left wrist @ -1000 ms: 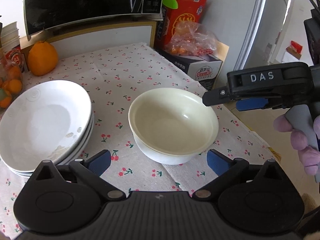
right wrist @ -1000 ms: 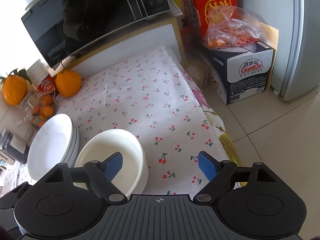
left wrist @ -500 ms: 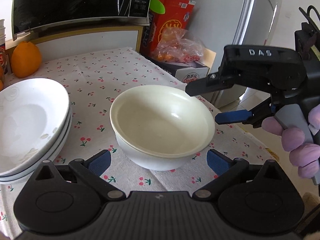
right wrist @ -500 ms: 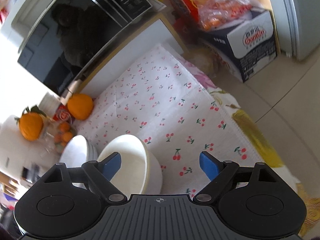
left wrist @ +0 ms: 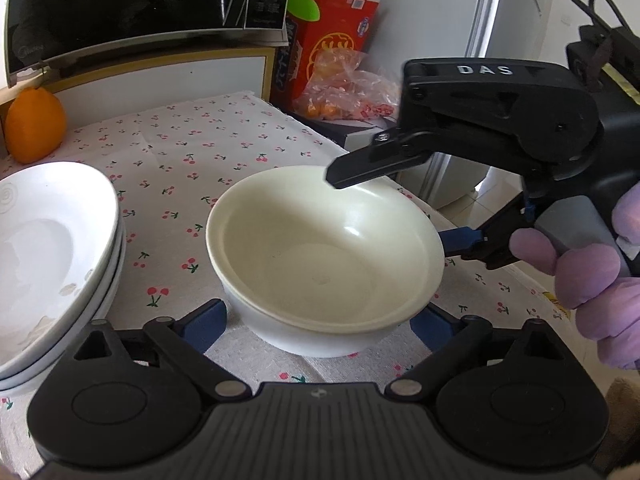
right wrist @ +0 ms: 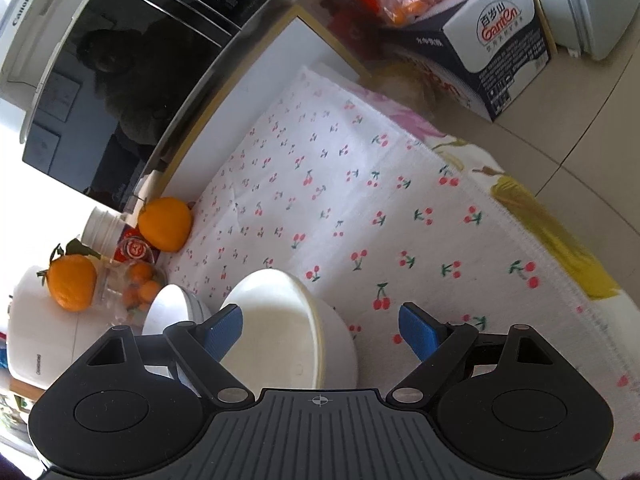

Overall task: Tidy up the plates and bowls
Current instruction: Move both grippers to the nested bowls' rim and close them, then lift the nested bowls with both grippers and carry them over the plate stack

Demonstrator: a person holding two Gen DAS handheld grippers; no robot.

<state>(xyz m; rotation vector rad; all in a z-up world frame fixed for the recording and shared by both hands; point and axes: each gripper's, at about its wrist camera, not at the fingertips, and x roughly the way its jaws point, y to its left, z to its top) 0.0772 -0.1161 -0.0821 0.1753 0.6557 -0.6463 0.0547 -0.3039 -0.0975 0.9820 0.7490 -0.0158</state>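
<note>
Straddling the cream bowl's point(left wrist: 324, 256) three-o'clock rim, the right gripper point(right wrist: 320, 330) is spread; the left gripper point(left wrist: 318, 320) waits, fingers apart. Next: pinch and lift.

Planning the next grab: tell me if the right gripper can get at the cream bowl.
Probably yes: the right gripper is open and straddles the cream bowl's rim, one finger inside, one outside, nothing between.

bowl point(left wrist: 324, 256): glazed ceramic, glossy cream
plates point(left wrist: 48, 248): glossy white ceramic
tablecloth point(left wrist: 192, 152): matt woven cloth
microwave door point(left wrist: 120, 4): glossy black
gripper pads point(right wrist: 222, 332): ribbed blue
</note>
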